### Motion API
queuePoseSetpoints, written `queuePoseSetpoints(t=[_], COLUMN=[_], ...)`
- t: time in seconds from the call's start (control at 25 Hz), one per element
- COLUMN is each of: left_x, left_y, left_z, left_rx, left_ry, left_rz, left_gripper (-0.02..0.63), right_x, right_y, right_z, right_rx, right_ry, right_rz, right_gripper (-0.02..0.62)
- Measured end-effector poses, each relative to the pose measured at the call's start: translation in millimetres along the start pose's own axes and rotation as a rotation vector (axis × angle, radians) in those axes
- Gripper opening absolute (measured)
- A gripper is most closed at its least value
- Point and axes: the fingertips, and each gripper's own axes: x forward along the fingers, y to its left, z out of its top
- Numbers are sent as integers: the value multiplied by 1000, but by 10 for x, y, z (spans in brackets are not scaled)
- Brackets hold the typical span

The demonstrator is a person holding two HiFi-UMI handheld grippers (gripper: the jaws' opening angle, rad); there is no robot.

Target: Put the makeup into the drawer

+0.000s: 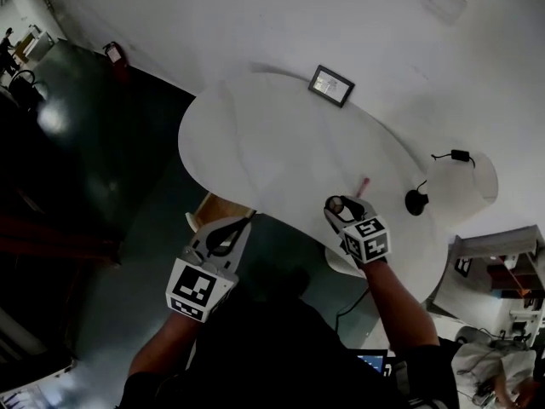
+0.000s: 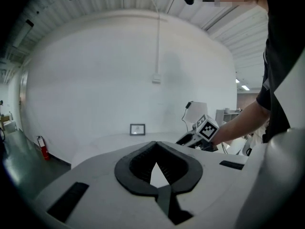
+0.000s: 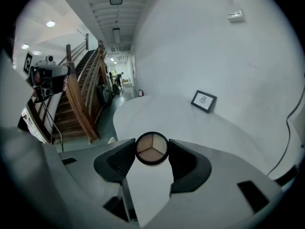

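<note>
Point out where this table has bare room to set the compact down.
The widest bare patch of the white table runs from the picture frame to its left edge. Crowded at the right: a pink stick, a black round device and the right gripper holding the compact.

No words, numbers or brand names can be read anywhere. The cube (image 1: 199, 286) on the left gripper (image 1: 247, 220) and the cube (image 1: 368, 239) on the right gripper (image 1: 339, 204) bear only black-and-white square markers. The print in the small frame (image 1: 331, 85) at the far side of the table (image 1: 272, 152) is too small to read.

Over white table (image 1: 272, 143), right gripper (image 1: 338, 208) clasps round compact (image 1: 335, 203); framed picture (image 1: 331, 85) near far edge.
</note>
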Motion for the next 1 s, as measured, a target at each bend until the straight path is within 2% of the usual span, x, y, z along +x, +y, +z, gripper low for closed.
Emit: queuePoseSetpoints(t=[0.28,0.44,0.84,1.0], left_x=[-707,-988,-1028,-1004], left_y=[698,972,1471,1608], left_z=[-246,-370,-624,-889], left_rx=[-52,-93,-149,-210], left_ry=[-30,-36,-32,2], left_rz=[64,86,201,240], left_gripper=[11,11,11,11], right_x=[585,891,1583,1809], right_y=[1039,1617,2425,2709], right_z=[561,730,749,601], right_rx=[-61,-93,-284,-352], right_ry=[-11,-5,20,39], right_rz=[95,164,350,416], right_gripper=[221,221,221,221])
